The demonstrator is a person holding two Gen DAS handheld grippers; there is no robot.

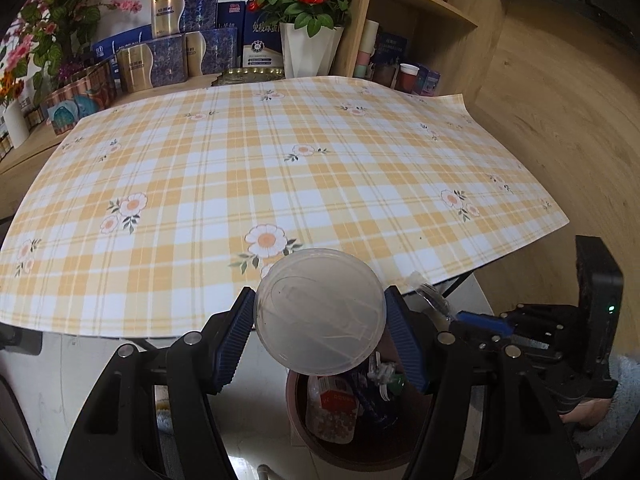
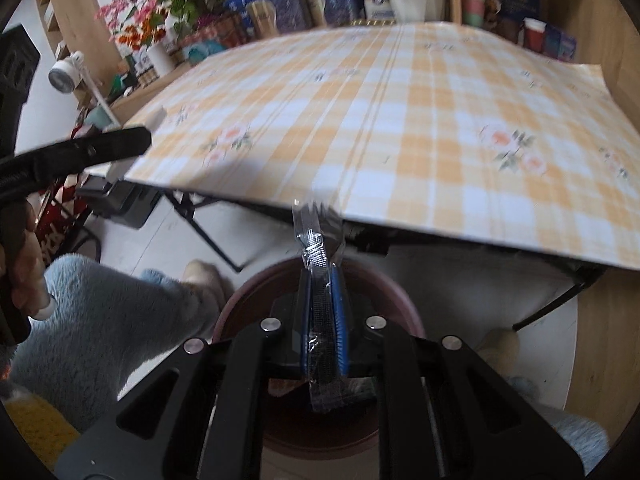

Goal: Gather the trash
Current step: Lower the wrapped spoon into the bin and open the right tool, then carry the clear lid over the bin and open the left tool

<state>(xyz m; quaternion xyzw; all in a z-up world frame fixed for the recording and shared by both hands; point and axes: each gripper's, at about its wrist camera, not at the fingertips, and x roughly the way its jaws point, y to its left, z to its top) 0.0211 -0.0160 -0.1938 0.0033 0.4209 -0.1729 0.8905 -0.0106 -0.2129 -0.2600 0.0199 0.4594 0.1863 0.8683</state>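
The left gripper's (image 1: 320, 336) blue ribbed fingers (image 1: 236, 340) press on opposite sides of a clear round plastic container (image 1: 320, 312), holding it across its width just above the brown trash bin (image 1: 316, 446), which stands on the floor at the near edge of the table. The right gripper (image 2: 323, 320) has its fingers (image 2: 340, 312) closed flat on a wrapped plastic fork (image 2: 318, 240), tines pointing away, over the same bin. Packaging already lies inside the bin. The checked tablecloth (image 1: 280, 168) shows no further litter in either view. The container looks light, thin-walled and smooth, so it likely flexes or slips under a hard squeeze; the grip across its rim seems sound. The fork's film wrapper is slick and soft, best pinched over the stiff handle
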